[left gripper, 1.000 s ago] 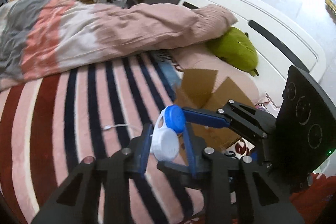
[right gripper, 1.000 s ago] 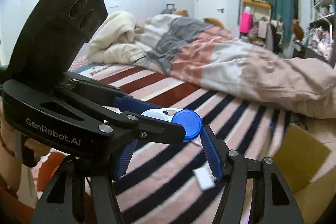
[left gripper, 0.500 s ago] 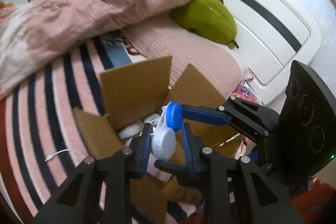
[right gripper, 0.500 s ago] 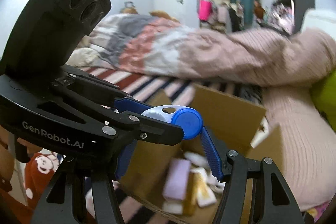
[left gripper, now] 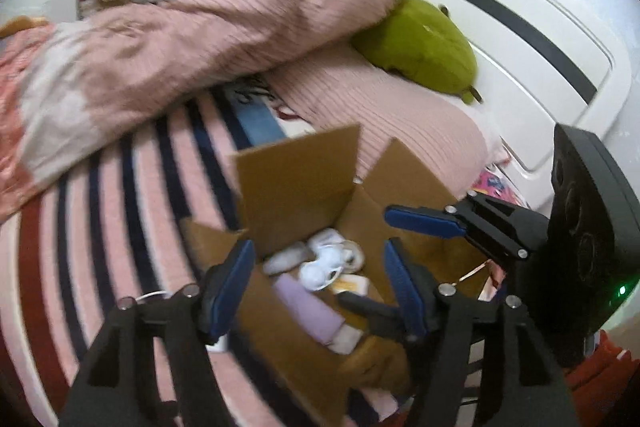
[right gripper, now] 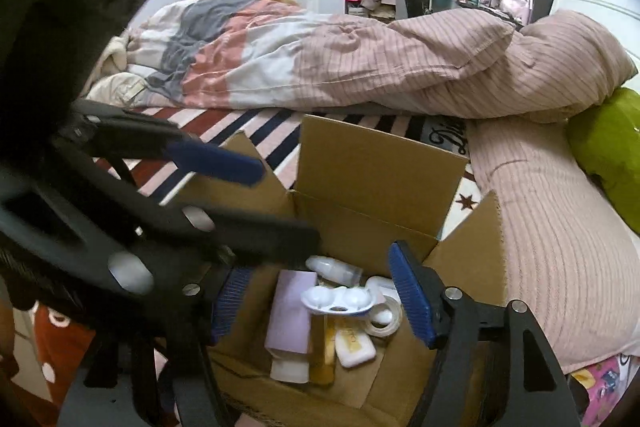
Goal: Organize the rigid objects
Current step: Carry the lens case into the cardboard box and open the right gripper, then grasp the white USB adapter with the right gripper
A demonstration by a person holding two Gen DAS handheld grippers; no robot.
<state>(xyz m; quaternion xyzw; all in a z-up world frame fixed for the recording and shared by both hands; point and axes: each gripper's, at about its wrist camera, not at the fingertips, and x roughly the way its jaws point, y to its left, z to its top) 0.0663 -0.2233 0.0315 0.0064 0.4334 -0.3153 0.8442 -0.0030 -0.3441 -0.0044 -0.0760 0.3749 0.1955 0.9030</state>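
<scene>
1. My left tongs (left gripper: 318, 283) are opening with nothing between the pads, hanging over the cardboard box (left gripper: 296, 183).
2. My right tongs (right gripper: 320, 297) are opening too, empty.
3. The white lens case (right gripper: 340, 301) lies inside the box, atop a purple tube (right gripper: 290, 311).
4. The box sits on the striped bed (left gripper: 120, 211).

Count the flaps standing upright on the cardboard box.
3: the left flap on the striped blanket side, the tall far flap, and the right flap beside the pink pillow. A near flap may be hidden.
</scene>
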